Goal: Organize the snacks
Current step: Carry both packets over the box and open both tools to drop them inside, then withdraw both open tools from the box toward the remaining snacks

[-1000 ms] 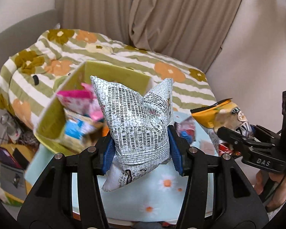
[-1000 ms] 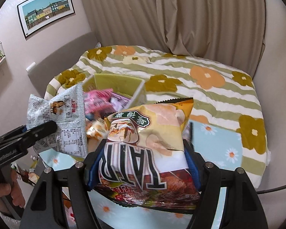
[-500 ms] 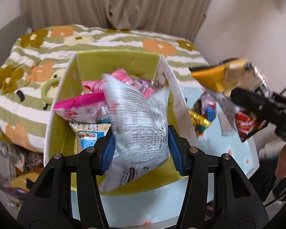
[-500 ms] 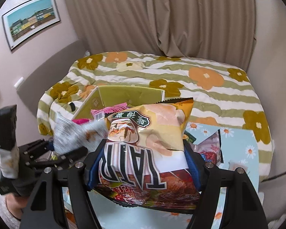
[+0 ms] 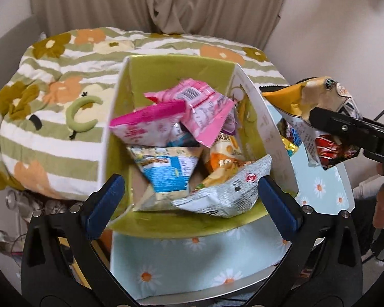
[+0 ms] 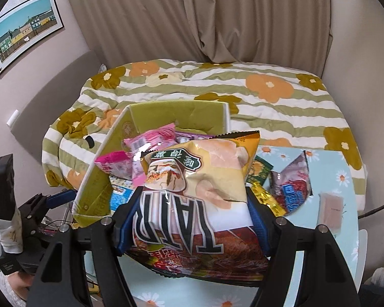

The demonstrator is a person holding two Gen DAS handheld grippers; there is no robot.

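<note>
A green cardboard box (image 5: 181,69) holds several snack packs: pink ones, a blue-and-white one, an orange one. A silver snack bag (image 5: 225,194) lies in its near corner, free of my left gripper (image 5: 190,199), which is open and empty just above the box's near edge. My right gripper (image 6: 192,217) is shut on a yellow TATR chip bag (image 6: 199,186), held up right of the box (image 6: 181,112). The same bag shows in the left wrist view (image 5: 312,107).
The box stands on a light-blue daisy tablecloth (image 5: 192,261). Loose snacks lie on the table right of the box: a red-blue pack (image 6: 293,184), a gold one (image 6: 266,199), a pinkish block (image 6: 330,212). A flowered striped bed (image 6: 243,89) lies behind.
My left gripper opened and let go of the silver bag, which now lies in the box. My right gripper kept hold of the chip bag and moved slightly.
</note>
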